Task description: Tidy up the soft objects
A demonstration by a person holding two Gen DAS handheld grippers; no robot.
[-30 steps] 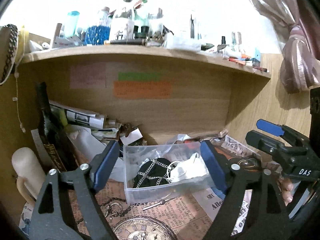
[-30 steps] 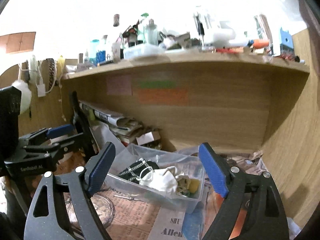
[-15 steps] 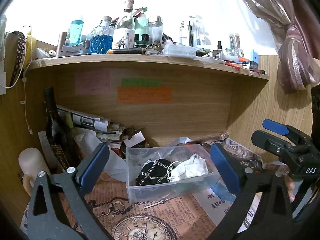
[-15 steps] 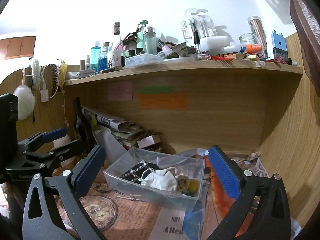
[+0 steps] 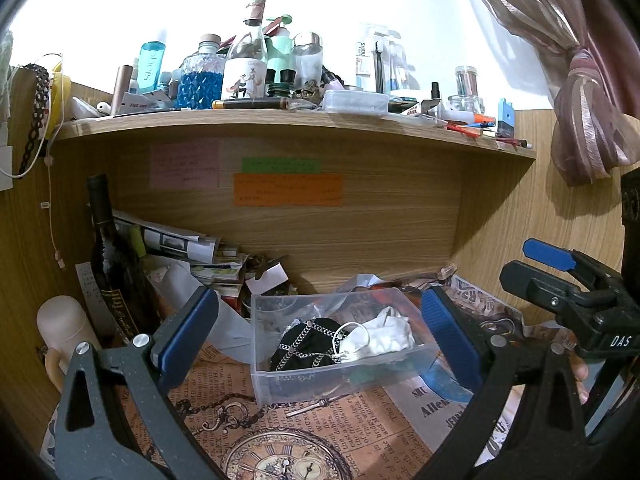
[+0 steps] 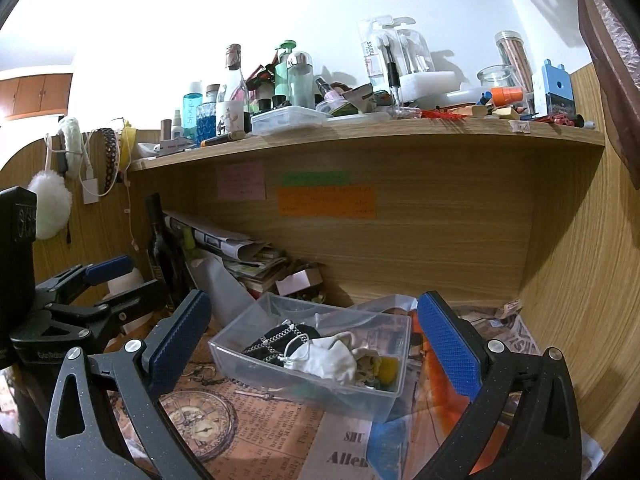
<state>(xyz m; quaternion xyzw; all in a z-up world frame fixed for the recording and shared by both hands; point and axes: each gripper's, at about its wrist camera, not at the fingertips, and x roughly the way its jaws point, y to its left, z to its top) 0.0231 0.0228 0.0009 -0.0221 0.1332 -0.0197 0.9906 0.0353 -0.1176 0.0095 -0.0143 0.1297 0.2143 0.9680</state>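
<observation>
A clear plastic bin (image 5: 344, 376) (image 6: 304, 390) stands on the paper-covered desk under the shelf. In it lie a black soft item with a silver chain (image 5: 306, 344) (image 6: 276, 340), a white cloth piece (image 5: 384, 334) (image 6: 326, 360) and a small yellow item (image 6: 387, 368). My left gripper (image 5: 320, 340) is open and empty, held back from the bin with its jaws framing it. My right gripper (image 6: 316, 348) is open and empty, also back from the bin. Each gripper shows at the side of the other's view.
A dark wine bottle (image 5: 110, 268) and a pale flask (image 5: 66, 330) stand at the left. Stacked papers (image 5: 188, 252) lie behind the bin. The shelf above (image 5: 280, 124) is crowded with bottles and jars. Wooden walls close in both sides. A curtain (image 5: 580, 80) hangs at the right.
Both grippers have drawn back and up from the bin, which looks smaller and lower now. Both stay open and empty. The bin's contents have not moved.
</observation>
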